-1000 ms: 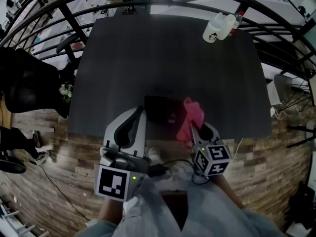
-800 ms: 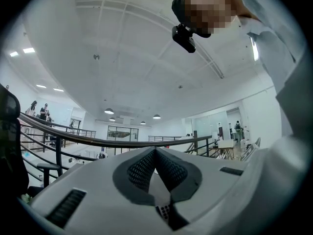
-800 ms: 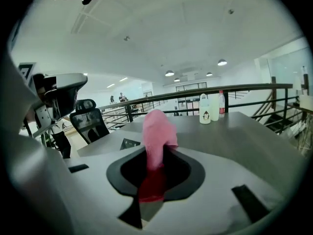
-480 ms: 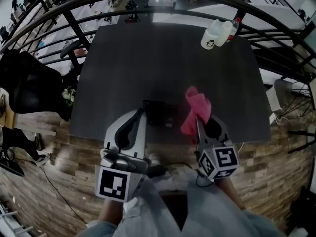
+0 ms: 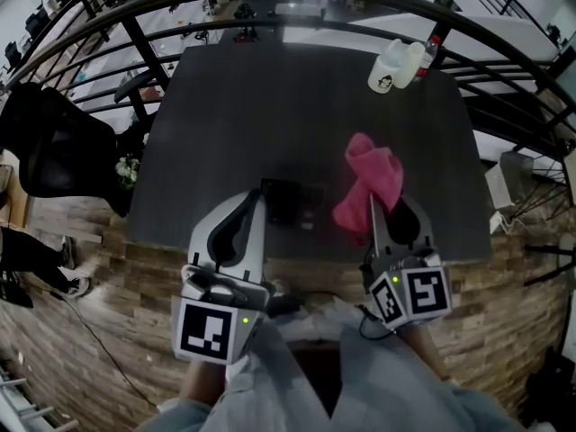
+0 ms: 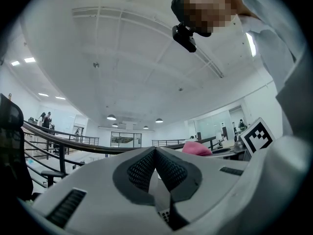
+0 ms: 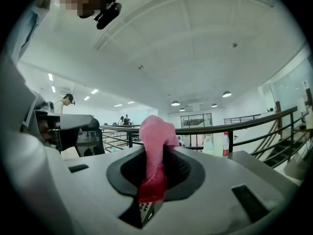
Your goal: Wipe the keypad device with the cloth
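Observation:
The dark keypad device [image 5: 292, 202] lies flat near the front edge of the dark table [image 5: 306, 97], in the head view. My right gripper [image 5: 373, 207] is shut on the pink cloth [image 5: 367, 183], which bunches above its tips to the right of the device. In the right gripper view the cloth [image 7: 155, 155] sticks up from between the closed pads. My left gripper [image 5: 259, 203] is shut on nothing, its tips just left of the device; in the left gripper view its pads [image 6: 168, 170] meet and the pink cloth [image 6: 196, 148] shows beyond them.
A white jug [image 5: 389, 66] and a bottle with a red cap [image 5: 426, 52] stand at the table's far right corner. Black railings [image 5: 135, 39] curve round the table. A black office chair [image 5: 54, 147] sits to the left on the wooden floor [image 5: 108, 304].
My right gripper has carried the pink cloth off the keypad device, rightward and a little back. The device now lies uncovered. The left gripper has hardly moved.

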`<action>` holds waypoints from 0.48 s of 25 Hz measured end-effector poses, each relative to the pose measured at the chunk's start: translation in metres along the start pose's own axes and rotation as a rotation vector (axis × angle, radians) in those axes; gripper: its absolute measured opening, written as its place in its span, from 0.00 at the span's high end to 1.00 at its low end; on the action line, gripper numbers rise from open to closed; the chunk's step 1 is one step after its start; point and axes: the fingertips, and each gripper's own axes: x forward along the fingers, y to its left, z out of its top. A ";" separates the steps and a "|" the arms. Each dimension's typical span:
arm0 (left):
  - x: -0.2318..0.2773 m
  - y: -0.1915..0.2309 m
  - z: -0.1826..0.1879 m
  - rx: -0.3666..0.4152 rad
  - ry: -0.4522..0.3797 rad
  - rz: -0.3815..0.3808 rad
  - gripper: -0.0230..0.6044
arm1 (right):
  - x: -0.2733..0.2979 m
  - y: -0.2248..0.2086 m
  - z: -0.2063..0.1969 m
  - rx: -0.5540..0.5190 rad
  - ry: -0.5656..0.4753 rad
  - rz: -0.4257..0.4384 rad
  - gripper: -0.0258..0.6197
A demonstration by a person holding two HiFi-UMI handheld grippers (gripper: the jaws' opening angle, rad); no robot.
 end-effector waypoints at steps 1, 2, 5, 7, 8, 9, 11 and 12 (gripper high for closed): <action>-0.001 0.000 0.001 0.002 -0.001 0.002 0.96 | -0.001 0.001 0.005 -0.001 -0.011 0.004 0.85; -0.001 0.000 0.001 0.003 -0.003 0.005 0.96 | -0.002 0.002 0.009 -0.004 -0.020 0.007 0.85; -0.003 0.002 0.003 0.005 -0.010 0.015 0.96 | -0.002 0.004 0.016 -0.012 -0.036 0.015 0.85; -0.004 0.005 0.004 0.005 -0.014 0.026 0.96 | -0.001 0.005 0.018 -0.008 -0.039 0.020 0.85; -0.005 0.006 0.004 0.006 -0.017 0.030 0.96 | -0.001 0.004 0.019 -0.007 -0.039 0.021 0.85; -0.005 0.007 0.005 0.006 -0.018 0.033 0.96 | -0.001 0.004 0.019 -0.007 -0.039 0.020 0.85; -0.006 0.008 0.005 0.004 -0.020 0.040 0.96 | -0.001 0.003 0.020 -0.011 -0.041 0.019 0.85; -0.007 0.008 0.005 0.002 -0.021 0.043 0.96 | -0.001 0.003 0.020 -0.013 -0.040 0.020 0.85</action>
